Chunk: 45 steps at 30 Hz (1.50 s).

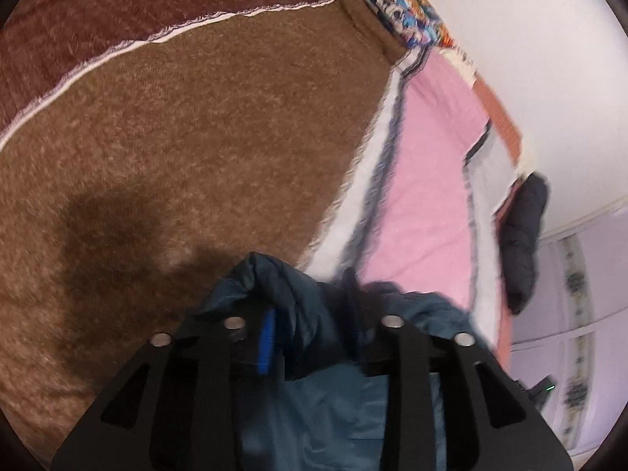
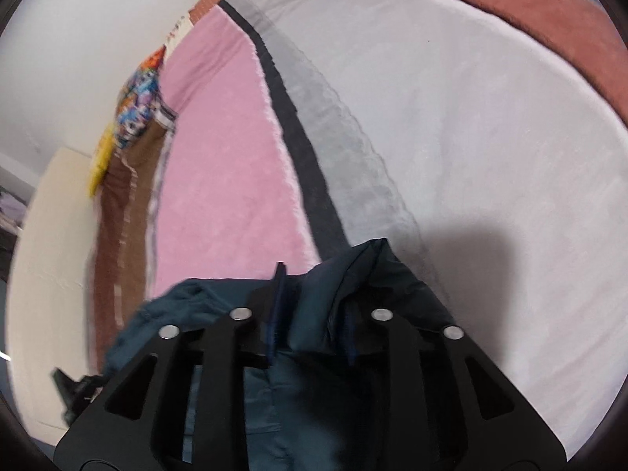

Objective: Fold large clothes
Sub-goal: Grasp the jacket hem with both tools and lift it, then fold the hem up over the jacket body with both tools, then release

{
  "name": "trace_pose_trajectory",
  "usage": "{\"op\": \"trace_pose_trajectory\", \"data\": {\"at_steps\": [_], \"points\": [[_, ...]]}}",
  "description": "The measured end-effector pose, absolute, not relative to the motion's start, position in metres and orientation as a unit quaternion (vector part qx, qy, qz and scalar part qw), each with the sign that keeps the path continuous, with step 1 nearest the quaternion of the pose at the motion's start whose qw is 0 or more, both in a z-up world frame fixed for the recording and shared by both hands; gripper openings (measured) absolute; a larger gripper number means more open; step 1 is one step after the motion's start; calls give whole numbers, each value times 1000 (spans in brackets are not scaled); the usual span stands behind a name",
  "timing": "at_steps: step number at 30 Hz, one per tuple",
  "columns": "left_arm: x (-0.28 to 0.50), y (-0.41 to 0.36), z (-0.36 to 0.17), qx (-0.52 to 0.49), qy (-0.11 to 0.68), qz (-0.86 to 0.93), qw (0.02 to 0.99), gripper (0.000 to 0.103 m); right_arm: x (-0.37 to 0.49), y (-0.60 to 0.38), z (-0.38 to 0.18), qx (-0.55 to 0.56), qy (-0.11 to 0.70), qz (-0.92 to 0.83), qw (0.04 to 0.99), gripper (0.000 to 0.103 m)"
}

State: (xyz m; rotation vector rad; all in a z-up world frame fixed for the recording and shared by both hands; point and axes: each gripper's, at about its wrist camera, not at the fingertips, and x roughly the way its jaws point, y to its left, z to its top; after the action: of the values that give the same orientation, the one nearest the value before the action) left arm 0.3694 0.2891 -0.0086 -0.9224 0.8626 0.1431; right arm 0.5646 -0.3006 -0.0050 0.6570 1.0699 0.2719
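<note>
Between the black fingers of both tools, near the bottom of each wrist view, hangs the dark teal quilted puffer jacket [image 1: 314,384], a soft nylon garment bunched into folds where it is pinched and draping loose below. I judge it light for its bulk, limp and springy with padding, and its smooth shell looks slippery, so a thin pinch could creep out; the firmer places to take it would be a stitched seam, a hem or the shoulder line, where the layers are thick. The left gripper [image 1: 314,324] is drawn in on a gathered ridge of this jacket, a bright blue strip showing on the inside of its left finger, with cloth filling the gap between the tips. The right gripper [image 2: 312,316] is likewise clamped on a raised fold of the same jacket, and a dark flap pokes up between its jaws. Both edges seem lifted clear of the bed, though how high I cannot tell. Beyond the jacket lies a plush blanket in brown, pink, grey and white panels [image 2: 471,137], spread over the bed, the brown part [image 1: 196,137] filling the left view. Farther off are a comic-print cushion [image 1: 404,8], a dark padded garment hanging at the right [image 1: 524,243] and a white wall [image 1: 530,39].
</note>
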Motion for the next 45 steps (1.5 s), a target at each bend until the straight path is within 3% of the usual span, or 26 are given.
{"op": "trace_pose_trajectory", "data": {"at_steps": [5, 16, 22, 28, 33, 45], "points": [[351, 307, 9, -538, 325, 52, 776, 62, 556, -324, 20, 380, 456, 145, 792, 68], [264, 297, 57, -393, 339, 37, 854, 64, 457, -361, 50, 289, 434, 165, 837, 69], [165, 270, 32, -371, 351, 15, 860, 68, 345, -379, 42, 267, 427, 159, 849, 71], [96, 242, -29, -467, 359, 14, 808, 73, 267, -390, 1, 346, 454, 155, 807, 77], [94, 227, -61, -517, 361, 17, 776, 79, 253, -370, -31, 376, 487, 157, 773, 79], [142, 214, -70, -485, 374, 65, 788, 79, 288, -329, -35, 356, 477, 130, 793, 82]]}}
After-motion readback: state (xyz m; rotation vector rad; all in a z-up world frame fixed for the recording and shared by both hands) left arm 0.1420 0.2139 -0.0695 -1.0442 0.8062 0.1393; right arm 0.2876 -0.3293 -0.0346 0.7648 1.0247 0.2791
